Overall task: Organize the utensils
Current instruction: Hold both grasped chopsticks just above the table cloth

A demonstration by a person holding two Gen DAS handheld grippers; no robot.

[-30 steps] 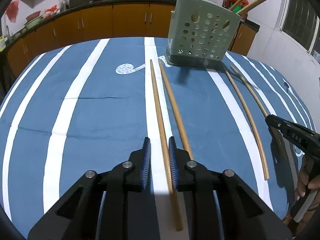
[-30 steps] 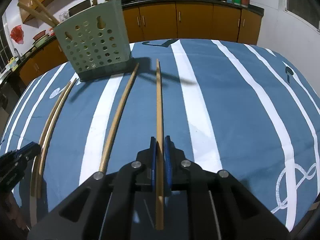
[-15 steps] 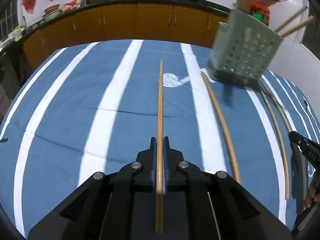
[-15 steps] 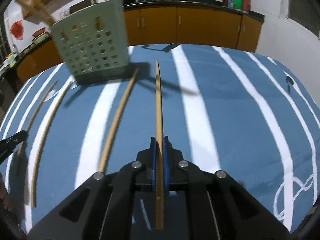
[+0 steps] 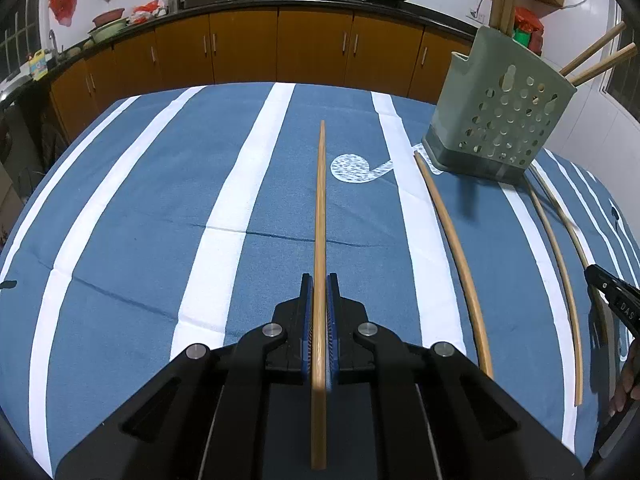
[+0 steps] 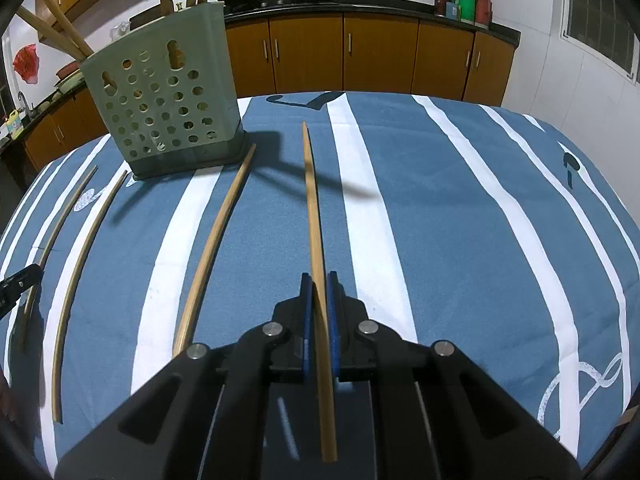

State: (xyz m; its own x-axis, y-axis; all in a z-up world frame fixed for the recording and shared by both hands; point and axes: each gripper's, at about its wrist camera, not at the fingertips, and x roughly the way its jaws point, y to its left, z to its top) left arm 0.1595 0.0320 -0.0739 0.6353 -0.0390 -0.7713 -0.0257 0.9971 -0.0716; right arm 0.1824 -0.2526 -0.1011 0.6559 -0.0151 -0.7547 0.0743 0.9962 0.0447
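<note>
My left gripper is shut on a long wooden chopstick, which runs straight ahead between the blue pads and hangs above the striped cloth. My right gripper is likewise shut on a second chopstick, slightly tilted and off the cloth. The pale green perforated utensil holder stands at the far side with several sticks leaning in it. A loose chopstick lies between the two grippers. Two more thin chopsticks lie at the left of the right wrist view.
A blue cloth with white stripes covers the table, whose edges fall away on all sides. Brown kitchen cabinets with woks on the counter run behind. A hand shows at the right edge of the left wrist view.
The left gripper's jaws closed on the chopstick and swung it left, so the holder now sits at the right of that view. The right gripper kept its chopstick and raised it slightly.
</note>
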